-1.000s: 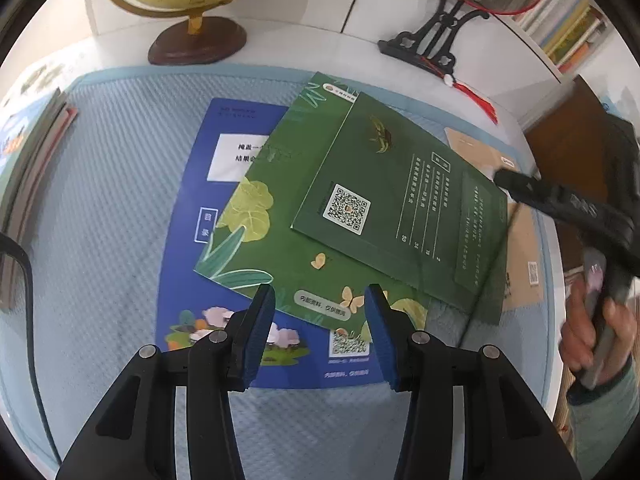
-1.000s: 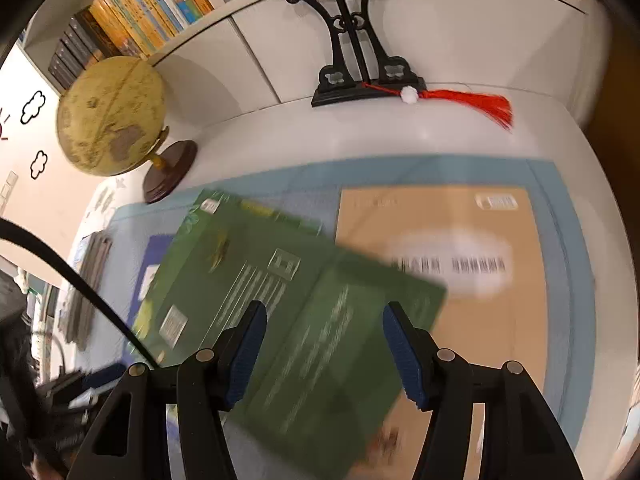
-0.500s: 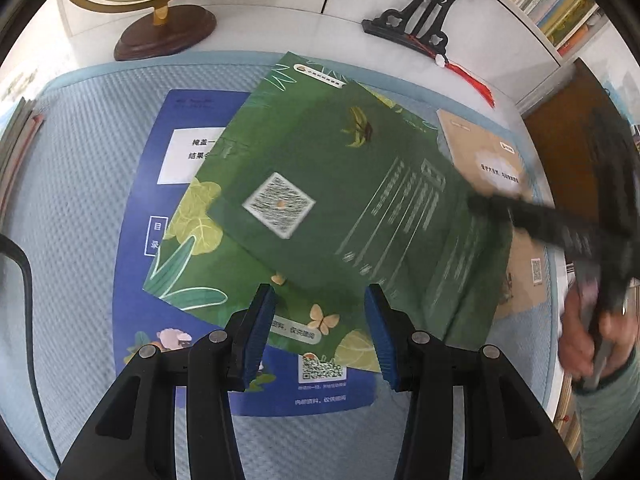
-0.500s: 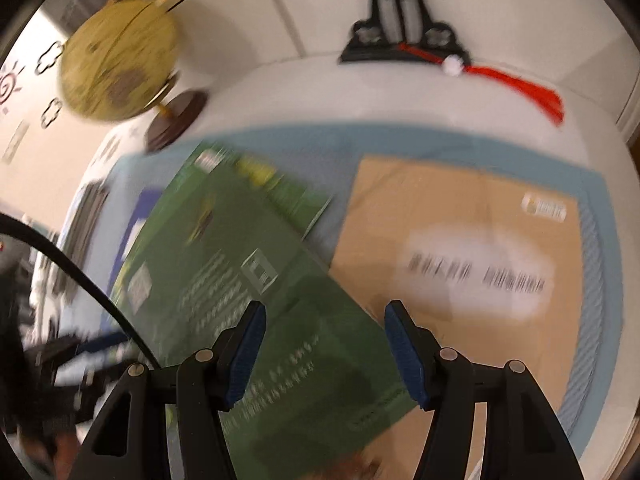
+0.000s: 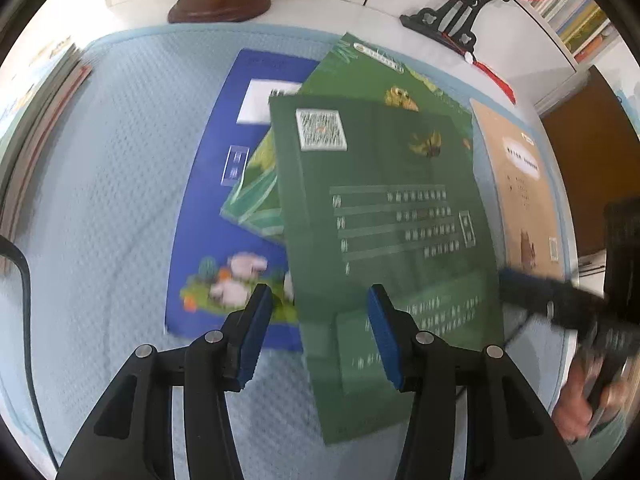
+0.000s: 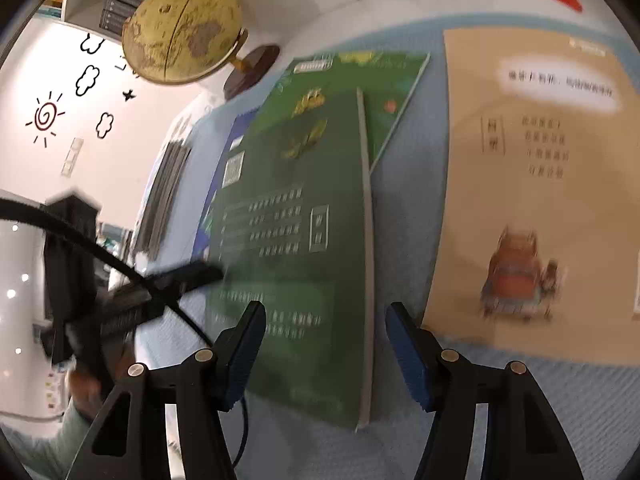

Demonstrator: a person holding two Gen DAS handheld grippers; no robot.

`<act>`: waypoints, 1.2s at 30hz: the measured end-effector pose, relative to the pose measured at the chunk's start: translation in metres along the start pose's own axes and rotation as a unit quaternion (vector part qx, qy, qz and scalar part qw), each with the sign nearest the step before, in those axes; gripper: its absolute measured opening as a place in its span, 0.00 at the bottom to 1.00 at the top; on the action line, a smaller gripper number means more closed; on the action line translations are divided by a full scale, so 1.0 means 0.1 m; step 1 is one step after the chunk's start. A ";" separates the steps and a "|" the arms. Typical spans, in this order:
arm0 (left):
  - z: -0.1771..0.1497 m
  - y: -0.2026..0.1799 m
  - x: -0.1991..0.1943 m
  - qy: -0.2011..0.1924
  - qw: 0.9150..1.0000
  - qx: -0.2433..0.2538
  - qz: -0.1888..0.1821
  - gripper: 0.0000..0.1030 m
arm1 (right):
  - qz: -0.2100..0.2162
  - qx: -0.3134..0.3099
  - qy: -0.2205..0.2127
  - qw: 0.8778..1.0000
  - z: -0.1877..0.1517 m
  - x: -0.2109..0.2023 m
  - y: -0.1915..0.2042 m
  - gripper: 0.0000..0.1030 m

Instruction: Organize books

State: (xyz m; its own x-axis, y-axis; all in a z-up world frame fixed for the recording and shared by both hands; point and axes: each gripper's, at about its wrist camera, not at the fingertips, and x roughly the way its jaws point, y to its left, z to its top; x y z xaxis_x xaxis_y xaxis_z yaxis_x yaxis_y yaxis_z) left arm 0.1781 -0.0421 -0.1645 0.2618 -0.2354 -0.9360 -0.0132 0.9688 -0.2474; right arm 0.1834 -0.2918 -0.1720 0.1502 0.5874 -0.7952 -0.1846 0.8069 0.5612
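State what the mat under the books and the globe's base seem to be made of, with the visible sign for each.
Mat: pale blue fabric, probably quilted or woven; its surface shows a regular dimpled texture.
Globe's base: likely varnished wood; dark brown, rounded, with a slight sheen.

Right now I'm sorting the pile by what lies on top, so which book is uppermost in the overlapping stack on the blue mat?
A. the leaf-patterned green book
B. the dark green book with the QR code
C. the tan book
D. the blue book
B: the dark green book overlaps the leaf-patterned green book and the blue book; the tan book lies apart.
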 end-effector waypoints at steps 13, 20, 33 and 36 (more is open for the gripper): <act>-0.16 -0.15 0.00 -0.016 1.000 0.006 0.008 0.46 | -0.010 0.002 0.000 1.000 0.00 0.10 0.07 0.58; -0.23 -0.12 -0.02 -0.023 1.000 0.004 0.012 0.46 | -0.004 0.009 0.000 1.000 -0.04 0.08 0.13 0.57; -0.46 0.37 -0.16 -0.024 0.996 -0.066 -0.057 0.51 | 0.228 -0.012 -0.039 0.973 -0.11 -0.26 0.70 0.58; -0.54 0.55 -0.33 -0.041 0.996 -0.075 -0.033 0.51 | 0.259 -0.031 -0.048 0.964 -0.06 -0.23 0.99 0.57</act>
State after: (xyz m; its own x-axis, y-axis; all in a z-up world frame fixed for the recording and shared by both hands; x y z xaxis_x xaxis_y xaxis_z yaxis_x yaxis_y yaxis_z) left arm 0.1166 0.0145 -0.1608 0.3455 -0.2853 -0.8940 -0.1347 0.9277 -0.3481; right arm 0.1556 -0.2263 -0.0995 0.1116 0.9158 -0.3858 -0.3157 0.4008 0.8601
